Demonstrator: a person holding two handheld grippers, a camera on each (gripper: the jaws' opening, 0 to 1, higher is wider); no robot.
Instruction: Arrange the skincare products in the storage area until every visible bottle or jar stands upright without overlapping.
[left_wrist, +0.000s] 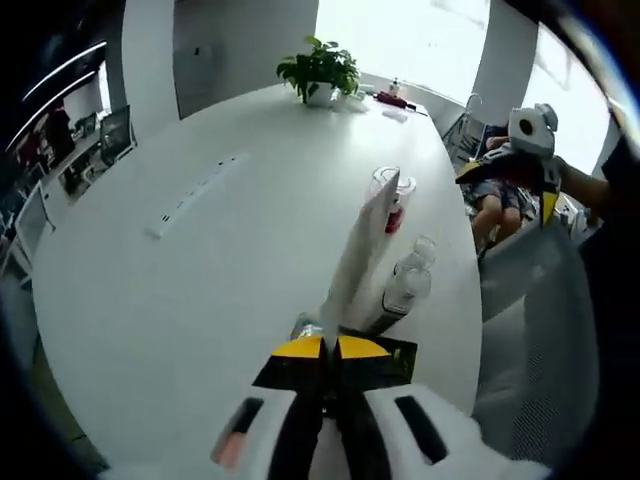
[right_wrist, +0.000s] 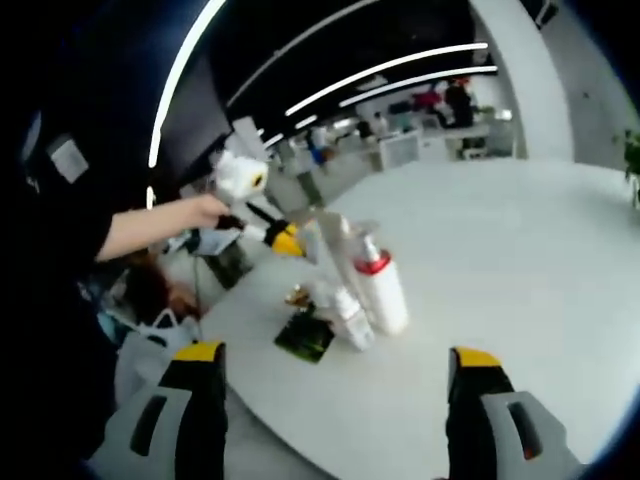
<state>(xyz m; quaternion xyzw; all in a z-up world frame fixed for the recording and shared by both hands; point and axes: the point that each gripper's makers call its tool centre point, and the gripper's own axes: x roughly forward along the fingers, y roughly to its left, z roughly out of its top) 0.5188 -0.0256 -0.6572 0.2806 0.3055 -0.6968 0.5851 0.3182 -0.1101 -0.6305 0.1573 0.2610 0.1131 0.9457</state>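
Potted plant, power strip on white table.

No legible txt/labels on bottles or elsewhere.

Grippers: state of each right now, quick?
Left gripper: jaws together, apparently clamped on the edge of the clear organizer.
Right gripper: open, jaws wide apart, holding nothing, bottles ahead.
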